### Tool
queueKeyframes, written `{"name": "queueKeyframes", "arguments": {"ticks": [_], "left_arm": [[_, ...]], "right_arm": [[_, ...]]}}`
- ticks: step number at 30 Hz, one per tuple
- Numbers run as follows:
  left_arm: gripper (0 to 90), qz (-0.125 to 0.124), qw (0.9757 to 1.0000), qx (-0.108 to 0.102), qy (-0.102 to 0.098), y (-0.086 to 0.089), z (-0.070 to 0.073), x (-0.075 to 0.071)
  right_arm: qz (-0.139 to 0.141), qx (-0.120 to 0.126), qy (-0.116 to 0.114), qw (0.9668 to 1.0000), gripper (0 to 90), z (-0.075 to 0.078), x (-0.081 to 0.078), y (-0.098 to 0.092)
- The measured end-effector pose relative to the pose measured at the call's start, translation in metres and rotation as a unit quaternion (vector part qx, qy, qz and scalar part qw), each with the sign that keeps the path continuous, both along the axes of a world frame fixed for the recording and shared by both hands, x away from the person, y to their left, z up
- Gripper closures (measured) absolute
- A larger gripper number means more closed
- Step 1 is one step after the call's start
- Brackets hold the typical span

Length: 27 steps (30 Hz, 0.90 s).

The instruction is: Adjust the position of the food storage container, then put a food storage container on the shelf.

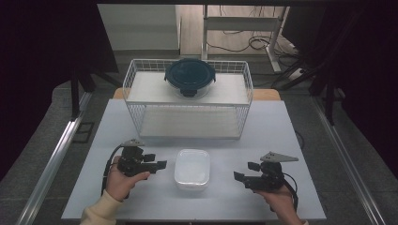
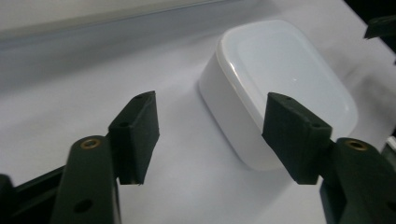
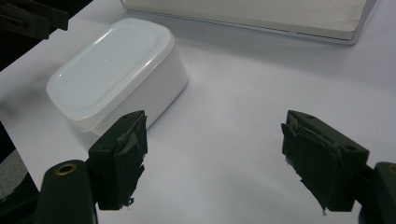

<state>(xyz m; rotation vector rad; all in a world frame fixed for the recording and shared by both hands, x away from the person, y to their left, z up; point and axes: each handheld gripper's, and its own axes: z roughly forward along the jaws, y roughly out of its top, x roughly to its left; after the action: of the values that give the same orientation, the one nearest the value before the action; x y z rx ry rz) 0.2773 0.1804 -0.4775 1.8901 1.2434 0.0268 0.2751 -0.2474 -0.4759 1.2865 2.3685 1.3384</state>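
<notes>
Left gripper (image 1: 157,161) and right gripper (image 1: 245,172) gape wide, empty; white container (image 1: 192,168) centre-frame on pale table (image 1: 155,201); surroundings dark.

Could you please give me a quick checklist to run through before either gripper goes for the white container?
1. Left gripper open: ok, jaws spread with nothing between them.
2. Right gripper open: ok, jaws apart and nothing held.
3. White container free to reach: ok, it sits on the table between the two grippers, touching neither.
4. Its lid seated: looks ok, flat on top; latching cannot tell.
5. Wire basket ready: its lower level looks bare; a round dark-lidded container sits on the upper shelf.
6. Right pads sound: not ok, the lining looks torn and frayed.
</notes>
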Motion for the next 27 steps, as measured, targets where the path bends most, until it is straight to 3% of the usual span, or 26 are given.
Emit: {"name": "queueKeyframes", "arguments": {"ticks": [11,19,23,25,27], "left_arm": [[31.1,0.001,0.9987,-0.046,0.022,-0.002,-0.002,0.003],[30.6,-0.002,0.997,-0.066,0.041,-0.009,-0.005,0.008],[30.4,-0.007,0.9957,-0.075,0.053,-0.012,-0.009,0.012],[30.5,-0.006,0.9947,-0.085,0.057,-0.011,-0.01,0.014],[31.1,-0.005,0.9932,-0.098,0.064,-0.01,-0.012,0.017]], "right_arm": [[0.014,0.004,0.012,0.9998,22.8,0.001,-0.003,0.013],[0.021,0.027,0.017,0.9993,22.5,0.008,-0.002,0.026],[0.018,0.027,0.026,0.9991,23.7,0.01,0.002,0.034],[0.014,0.036,0.043,0.9983,25.4,0.011,0.007,0.039],[0.01,0.06,0.074,0.9954,26.9,0.011,0.013,0.045]]}}
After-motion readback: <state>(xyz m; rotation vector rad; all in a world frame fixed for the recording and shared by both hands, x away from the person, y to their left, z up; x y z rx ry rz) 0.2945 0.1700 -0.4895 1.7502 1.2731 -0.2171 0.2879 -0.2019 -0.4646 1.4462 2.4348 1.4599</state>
